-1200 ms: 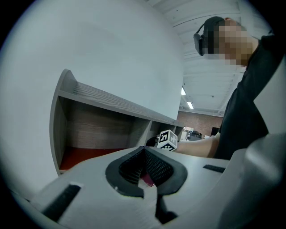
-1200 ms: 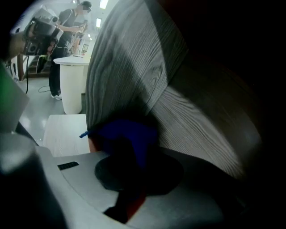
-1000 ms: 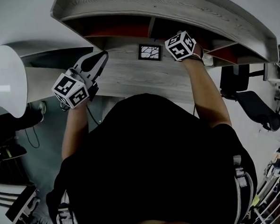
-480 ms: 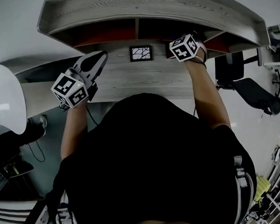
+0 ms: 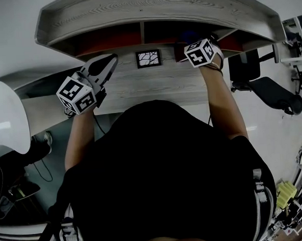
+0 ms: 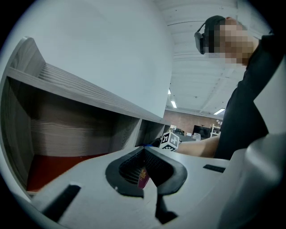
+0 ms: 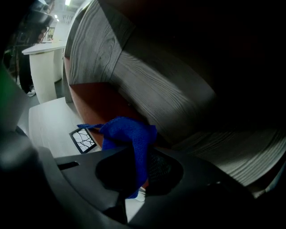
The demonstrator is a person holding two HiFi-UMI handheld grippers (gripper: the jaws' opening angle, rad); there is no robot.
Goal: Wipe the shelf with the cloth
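Note:
The wooden shelf (image 5: 154,5) stands at the back of the desk, with red-floored compartments (image 5: 98,43). My right gripper (image 7: 142,154) is shut on a blue cloth (image 7: 127,132). It reaches into the compartment right of the divider, and the cloth (image 5: 185,37) shows just past its marker cube (image 5: 200,52). In the right gripper view the cloth lies against the red floor (image 7: 96,100), under the grey wooden wall (image 7: 147,85). My left gripper (image 5: 109,59) hovers over the desk's left part, shut with nothing held. It points at the shelf's left compartment (image 6: 58,163).
A small black-framed tile (image 5: 148,58) with a crack pattern lies on the desk (image 5: 154,84) in front of the divider. At the left stands a white round table (image 5: 8,116). A black chair (image 5: 272,100) is at the right.
My right gripper has slid to the right along the shelf with the cloth, farther from the framed tile. The left gripper keeps its pose over the desk.

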